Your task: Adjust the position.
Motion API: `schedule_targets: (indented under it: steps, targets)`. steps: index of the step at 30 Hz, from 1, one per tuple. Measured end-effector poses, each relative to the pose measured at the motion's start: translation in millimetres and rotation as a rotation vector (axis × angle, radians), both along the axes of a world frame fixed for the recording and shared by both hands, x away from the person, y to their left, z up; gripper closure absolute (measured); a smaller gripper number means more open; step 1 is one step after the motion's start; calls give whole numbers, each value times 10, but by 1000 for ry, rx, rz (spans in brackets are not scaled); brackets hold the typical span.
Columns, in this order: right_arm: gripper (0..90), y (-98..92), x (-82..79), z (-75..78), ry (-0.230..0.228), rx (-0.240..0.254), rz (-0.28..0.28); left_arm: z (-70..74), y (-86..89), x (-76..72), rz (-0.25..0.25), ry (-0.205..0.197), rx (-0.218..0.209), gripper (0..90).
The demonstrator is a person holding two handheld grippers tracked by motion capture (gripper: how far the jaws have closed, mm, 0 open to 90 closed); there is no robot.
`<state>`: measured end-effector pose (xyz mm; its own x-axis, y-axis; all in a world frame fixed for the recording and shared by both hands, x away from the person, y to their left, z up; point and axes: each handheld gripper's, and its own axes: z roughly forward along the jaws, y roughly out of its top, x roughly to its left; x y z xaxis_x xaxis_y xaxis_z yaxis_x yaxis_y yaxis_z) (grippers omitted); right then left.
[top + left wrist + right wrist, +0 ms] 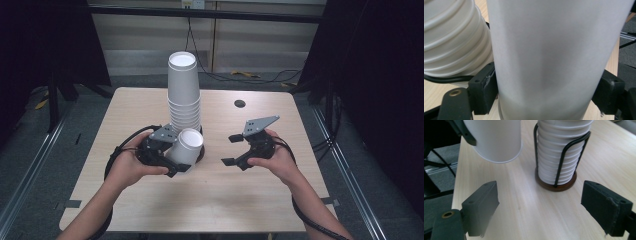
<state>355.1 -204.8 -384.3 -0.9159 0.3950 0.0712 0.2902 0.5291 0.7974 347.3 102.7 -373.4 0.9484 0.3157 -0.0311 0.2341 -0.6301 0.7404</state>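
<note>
High view first: a single white paper cup (189, 146) sits in the left gripper (176, 162), tilted so its open mouth faces up toward the camera, just in front of the tall stack of white cups (184, 92) near the middle of the wooden table (150, 200). The cup is plain, matte and unprinted, with a thin rolled rim. In the right gripper view the same cup (496, 140) hangs tilted above the table, clear of the wood, beside the stack (560, 150), which stands in a black wire holder (571, 152) on a round brown base (556, 187).

Much is cut off. In the left gripper view the cup's wall (549, 57) runs past the top and bottom edges, so neither its rim nor its base can be seen there, and the ribbed rims of the stack (454, 40) are blurred at the left. In the high view the held cup covers the foot of the stack and the holder.

The left gripper's pads press on both sides of the cup, clamped around its body. The right gripper (231, 149) stands apart to the right with its jaws spread wide, nothing between them and touching nothing.
</note>
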Motion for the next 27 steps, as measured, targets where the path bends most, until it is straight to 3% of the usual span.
schedule_targets:
  steps: [3, 5, 11, 14, 23, 27]
  targets:
    - [140, 14, -5, -3, 3, -14, 18, -6, -36, -5, -2, 3, 18, 207]
    - [140, 31, -17, 10, 5, -30, 51, -11, -86, -8, -23, 10, 59, 210]
    - [140, 48, -23, 40, 20, -32, 86, -37, -155, 12, -35, 26, 86, 217]
    - [140, 67, -33, 60, 24, -42, 118, -50, -229, 9, -48, 43, 130, 218]
    - [140, 182, -62, 94, 40, -73, 199, -75, -395, 30, -78, 30, 210, 216]
    - [140, 240, -68, 118, 39, -72, 220, -94, -482, 20, -113, 27, 248, 214]
